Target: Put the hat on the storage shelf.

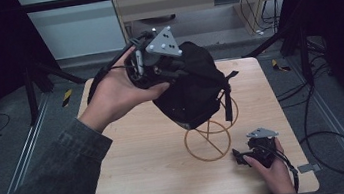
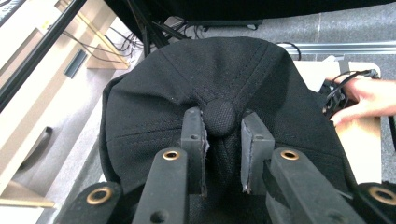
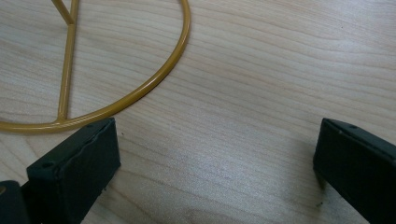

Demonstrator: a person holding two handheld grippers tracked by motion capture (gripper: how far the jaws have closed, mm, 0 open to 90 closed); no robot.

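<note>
Black cap, top button pinched by left hand-held gripper, above table

The cap in my left gripper is matt black woven cloth with stitched seams and a cloth-covered button. The stand is smooth, glossy mustard-coloured wire. My table is pale wood grain with a low sheen.

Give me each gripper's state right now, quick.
Left gripper: shut on the black cap, pinching the crown by its top button.
Right gripper: open, nothing between the jaws, resting on the table beside the wire stand.
</note>
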